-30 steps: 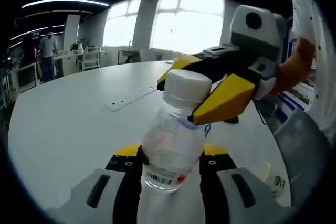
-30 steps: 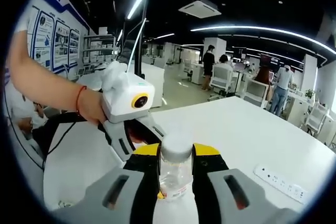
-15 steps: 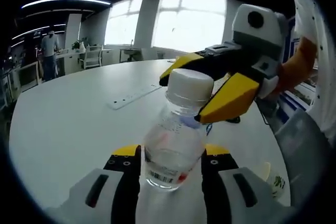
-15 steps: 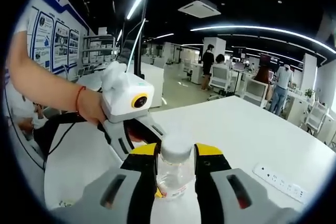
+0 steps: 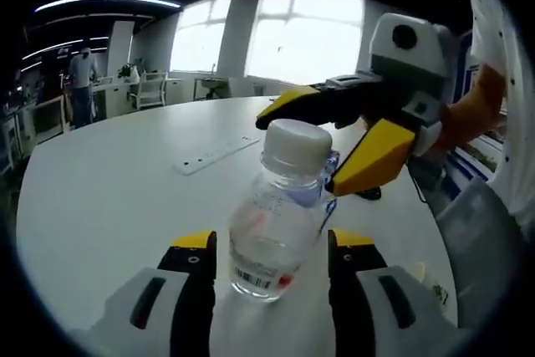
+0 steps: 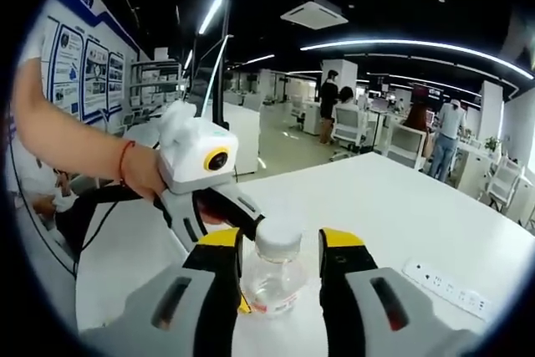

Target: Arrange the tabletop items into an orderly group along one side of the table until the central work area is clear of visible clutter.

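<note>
A clear plastic bottle (image 5: 276,223) with a white cap (image 5: 294,141) stands on the white table (image 5: 109,198). My left gripper (image 5: 274,244) straddles its lower body, open, with a thin gap on each side. My right gripper (image 5: 294,152) reaches in from the right with its yellow jaws spread on either side of the cap, not touching it. In the right gripper view the bottle (image 6: 272,286) sits between the jaws of my right gripper (image 6: 280,240), which is open. A person's hand holds the left gripper (image 6: 226,211) just behind the bottle.
A white power strip (image 5: 213,155) lies further out on the table, also visible as the strip (image 6: 443,286) at the right. A small dark object (image 5: 368,193) and a small item with green print (image 5: 430,286) lie right of the bottle. Desks, chairs and people fill the room beyond.
Both grippers have opened: the left jaws came off the bottle's body and the right jaws came off its cap. The bottle stays where it was.
</note>
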A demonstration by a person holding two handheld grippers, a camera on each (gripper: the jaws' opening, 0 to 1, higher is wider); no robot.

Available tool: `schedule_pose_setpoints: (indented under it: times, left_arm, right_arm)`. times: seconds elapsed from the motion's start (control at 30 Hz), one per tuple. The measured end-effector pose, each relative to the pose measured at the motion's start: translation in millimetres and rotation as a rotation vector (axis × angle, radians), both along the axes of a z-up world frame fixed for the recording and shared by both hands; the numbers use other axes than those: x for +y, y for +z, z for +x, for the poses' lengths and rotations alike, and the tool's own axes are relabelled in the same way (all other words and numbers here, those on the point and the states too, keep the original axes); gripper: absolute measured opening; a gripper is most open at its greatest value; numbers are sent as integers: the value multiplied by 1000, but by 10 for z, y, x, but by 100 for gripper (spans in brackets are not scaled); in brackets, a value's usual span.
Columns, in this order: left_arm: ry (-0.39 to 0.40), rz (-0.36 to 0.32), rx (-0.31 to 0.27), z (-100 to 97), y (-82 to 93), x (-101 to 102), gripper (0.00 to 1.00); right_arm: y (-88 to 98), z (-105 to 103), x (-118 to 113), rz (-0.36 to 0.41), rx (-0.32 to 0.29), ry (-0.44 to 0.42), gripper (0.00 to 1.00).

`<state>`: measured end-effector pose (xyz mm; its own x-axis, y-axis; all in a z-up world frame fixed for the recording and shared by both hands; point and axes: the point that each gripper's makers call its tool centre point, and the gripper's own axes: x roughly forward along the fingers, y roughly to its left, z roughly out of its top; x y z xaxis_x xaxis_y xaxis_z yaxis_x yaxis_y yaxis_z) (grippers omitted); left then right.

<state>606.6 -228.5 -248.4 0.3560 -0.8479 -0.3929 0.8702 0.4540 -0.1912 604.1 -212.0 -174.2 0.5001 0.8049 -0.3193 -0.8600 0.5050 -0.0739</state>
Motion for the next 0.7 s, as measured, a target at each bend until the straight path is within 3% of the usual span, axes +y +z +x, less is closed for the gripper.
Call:
schedule_pose_setpoints:
  times: [0.7]
  left_arm:
    - [34, -9, 15, -125, 192, 73, 66]
  right_arm:
    - [130, -47, -191, 31, 28, -21, 58]
